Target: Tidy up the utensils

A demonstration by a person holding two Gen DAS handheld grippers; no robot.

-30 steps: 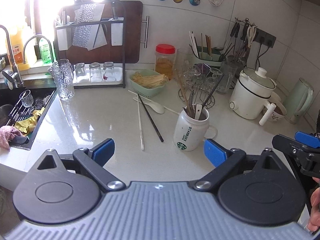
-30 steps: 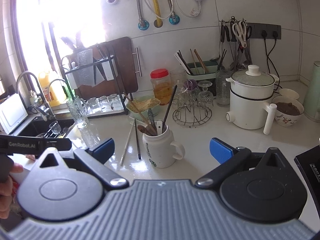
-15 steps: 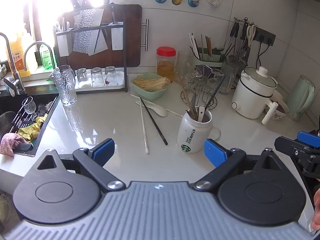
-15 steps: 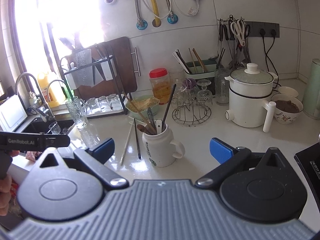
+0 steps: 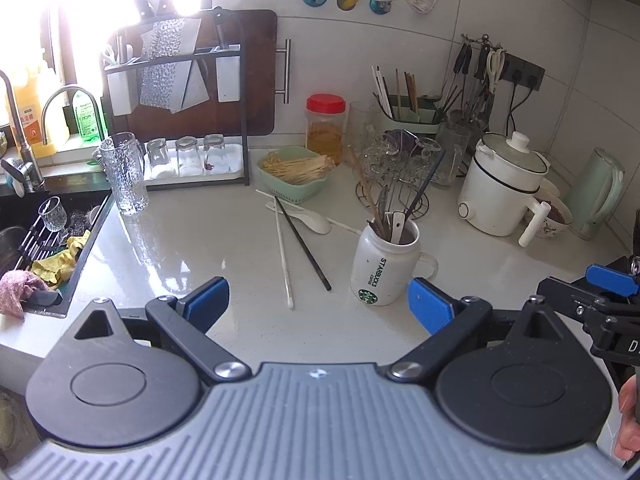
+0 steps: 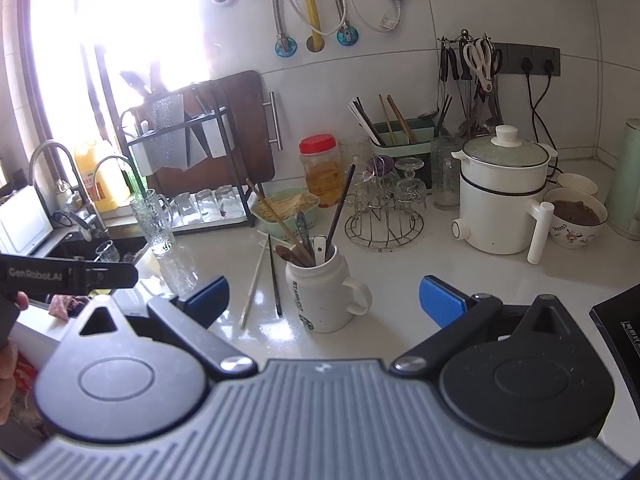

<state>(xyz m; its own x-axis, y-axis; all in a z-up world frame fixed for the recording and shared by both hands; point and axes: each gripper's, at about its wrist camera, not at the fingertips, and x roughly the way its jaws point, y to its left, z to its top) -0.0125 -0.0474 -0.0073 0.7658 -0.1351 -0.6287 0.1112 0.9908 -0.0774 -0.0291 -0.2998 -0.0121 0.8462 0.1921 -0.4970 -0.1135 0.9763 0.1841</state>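
A white Starbucks mug (image 5: 383, 266) (image 6: 320, 292) stands on the counter with several utensils upright in it. Left of it lie a white chopstick (image 5: 283, 254) (image 6: 253, 285), a black chopstick (image 5: 303, 244) (image 6: 274, 280) and a white spoon (image 5: 310, 220). My left gripper (image 5: 318, 304) hovers open over the counter's near side, the mug just ahead of its right finger. My right gripper (image 6: 325, 300) is open too, with the mug straight in front between the fingers' line and nothing held.
A sink (image 5: 36, 236) with a glass and rags is at the left. A glass pitcher (image 5: 124, 174), a green basket of sticks (image 5: 297, 172), a wire glass rack (image 6: 384, 216), a white electric pot (image 5: 502, 188) and a bowl (image 6: 576, 220) crowd the back. A black appliance edge (image 6: 620, 328) sits at right.
Both views have drawn back and risen slightly, so the mug and the loose chopsticks sit a little farther off. Nothing on the counter has moved.
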